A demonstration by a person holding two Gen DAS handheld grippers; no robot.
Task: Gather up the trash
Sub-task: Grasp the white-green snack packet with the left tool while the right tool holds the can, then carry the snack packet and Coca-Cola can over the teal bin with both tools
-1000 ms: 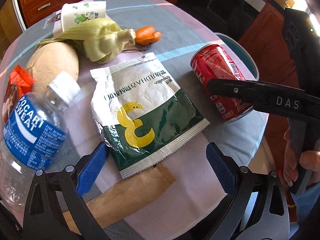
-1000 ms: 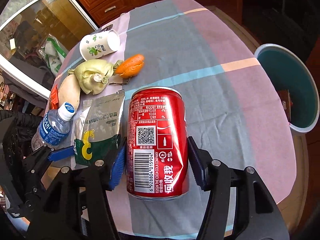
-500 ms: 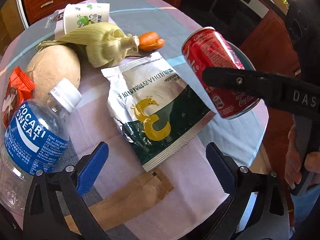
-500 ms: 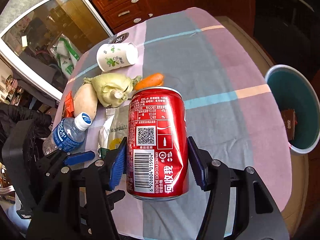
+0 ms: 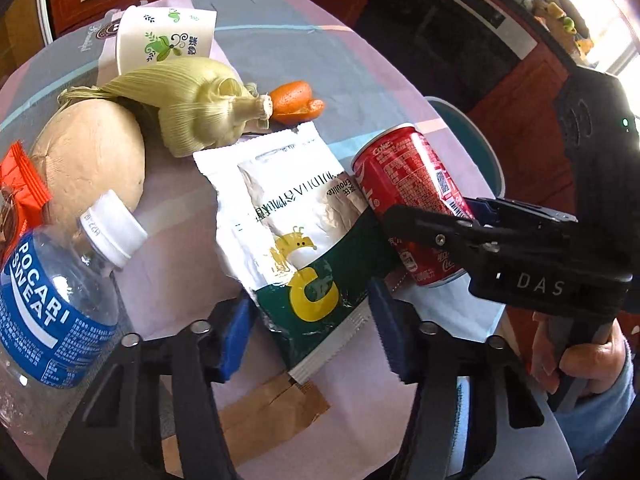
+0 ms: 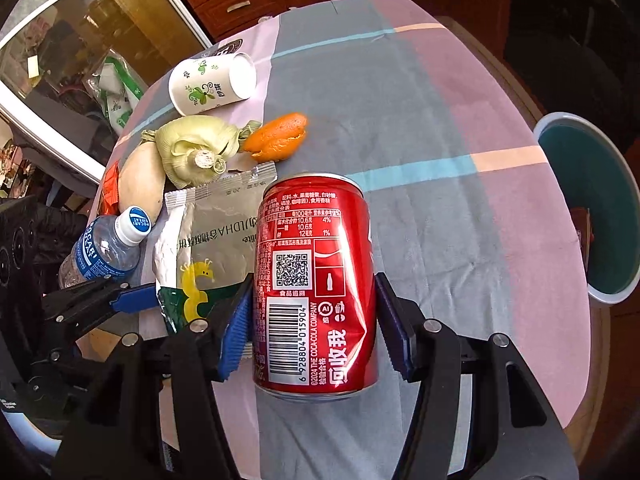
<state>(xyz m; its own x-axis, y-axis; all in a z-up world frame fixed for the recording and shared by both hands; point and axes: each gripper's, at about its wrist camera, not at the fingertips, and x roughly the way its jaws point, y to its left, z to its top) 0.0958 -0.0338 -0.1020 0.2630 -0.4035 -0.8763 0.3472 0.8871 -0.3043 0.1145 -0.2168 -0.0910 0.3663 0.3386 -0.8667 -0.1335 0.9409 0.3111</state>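
Coke can [image 6: 316,284] now lifted in the right gripper [image 6: 314,330], left gripper [image 5: 308,330] narrowing around the snack packet [image 5: 298,236], bin [image 6: 592,208] next.

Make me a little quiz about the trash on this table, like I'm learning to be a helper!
1. True or false: the right gripper is shut on the can.
2. Which thing lies between the open jaws of the left gripper? A) cup B) snack bag C) bottle
3. Fill in: the bin stands off the table's ____ side in the right wrist view.

Key
1. True.
2. B, the snack bag. The cup lies on its side at the far end, and the bottle lies left of the gripper.
3. Right.
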